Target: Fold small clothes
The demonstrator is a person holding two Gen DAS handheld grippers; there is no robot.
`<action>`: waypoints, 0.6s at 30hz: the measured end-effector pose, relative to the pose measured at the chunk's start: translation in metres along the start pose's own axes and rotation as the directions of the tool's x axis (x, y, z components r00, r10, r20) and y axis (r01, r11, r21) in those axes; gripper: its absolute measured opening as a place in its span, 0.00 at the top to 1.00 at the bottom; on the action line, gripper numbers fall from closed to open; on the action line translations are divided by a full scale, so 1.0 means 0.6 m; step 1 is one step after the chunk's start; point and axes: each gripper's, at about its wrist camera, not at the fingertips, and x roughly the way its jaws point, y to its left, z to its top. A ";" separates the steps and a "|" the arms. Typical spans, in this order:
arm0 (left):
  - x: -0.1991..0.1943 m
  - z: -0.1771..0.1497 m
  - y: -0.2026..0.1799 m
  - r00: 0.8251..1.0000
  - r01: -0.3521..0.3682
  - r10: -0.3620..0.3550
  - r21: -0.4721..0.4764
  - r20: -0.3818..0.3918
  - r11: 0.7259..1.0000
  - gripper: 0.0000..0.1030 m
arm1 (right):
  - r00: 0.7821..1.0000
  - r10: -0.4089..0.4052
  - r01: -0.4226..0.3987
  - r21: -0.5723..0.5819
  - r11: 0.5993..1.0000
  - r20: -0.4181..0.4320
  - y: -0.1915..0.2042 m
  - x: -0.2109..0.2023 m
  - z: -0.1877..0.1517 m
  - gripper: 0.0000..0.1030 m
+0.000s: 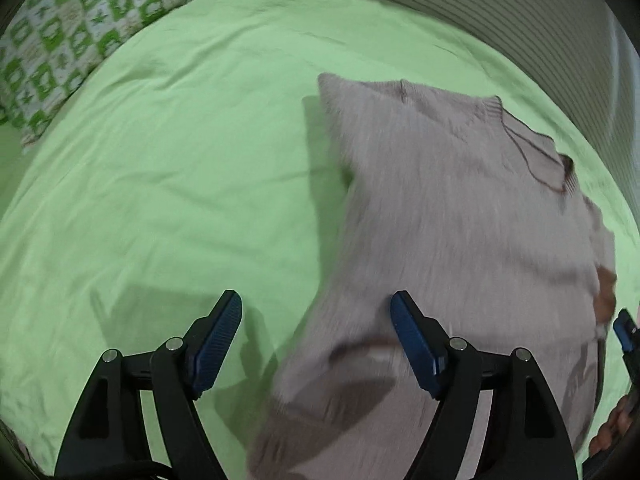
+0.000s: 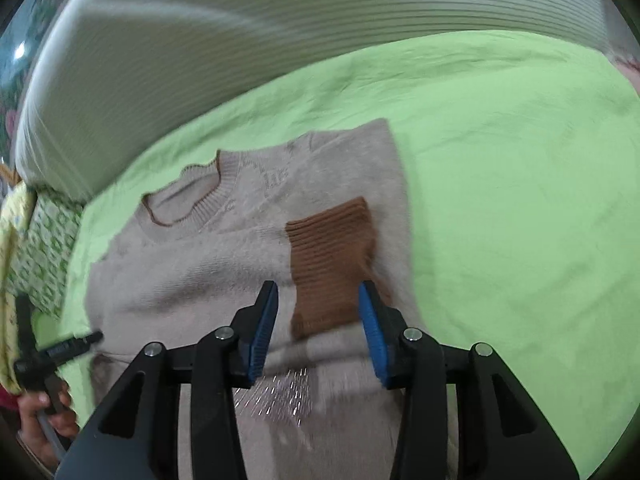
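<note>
Green sheet point(image 1: 168, 184) covers the bed on which a small beige sweater point(image 2: 224, 264) lies, with a striped grey cushion or headboard point(image 2: 200, 52) rising along the far edge and a green-and-white patterned pillow point(image 1: 68, 44) off in one corner. Judging by how the sweater lies, the folding is partly done: both sides look turned in toward the middle, so the body reads as a narrow strip, and a brown ribbed cuff point(image 2: 332, 264) rests on the chest just below the collar point(image 2: 188, 196). What seems left is bringing the bottom up toward the collar, and perhaps tidying the left edge, which looks slightly lifted and blurred in the left wrist view. The left tongs point(image 1: 316, 340) stand wide open with nothing between them, one finger over the bare sheet and the other over the sweater's side. The right tongs point(image 2: 318, 328) are also open and hold nothing, hovering on either side of the lower part of the brown cuff; whether the pads touch the knit I cannot tell. Nothing stands in the way on the sheet around the sweater; the pillow sits well apart from it. The main nuisance is likely the loose cuff, which could slide out of place when the lower half is lifted.
</note>
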 end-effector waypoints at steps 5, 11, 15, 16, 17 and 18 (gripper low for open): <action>-0.051 -0.077 0.029 0.999 0.024 -0.024 0.036 -0.022 0.999 0.26 | 1.000 -0.008 0.007 0.004 1.000 0.010 -0.011 -0.066 -0.040 0.49; -0.103 -0.178 0.077 0.997 0.057 -0.053 0.071 -0.062 0.996 0.26 | 0.999 -0.031 0.031 -0.005 0.999 0.012 -0.011 -0.132 -0.111 0.46; -0.117 -0.251 0.090 0.992 0.090 -0.079 0.115 -0.098 0.989 0.24 | 0.999 -0.053 0.053 -0.012 0.999 0.003 -0.011 -0.174 -0.165 0.45; -0.117 -0.268 0.093 0.991 0.095 -0.082 0.128 -0.106 0.987 0.24 | 0.999 -0.054 0.054 -0.014 0.998 0.001 -0.011 -0.180 -0.175 0.44; -0.117 -0.279 0.093 0.989 0.105 -0.089 0.138 -0.116 0.985 0.24 | 0.998 -0.061 0.061 -0.020 0.998 -0.004 -0.011 -0.192 -0.192 0.44; -0.119 -0.294 0.096 0.987 0.118 -0.099 0.150 -0.130 0.982 0.24 | 0.998 -0.067 0.066 -0.027 0.997 -0.007 -0.011 -0.199 -0.205 0.42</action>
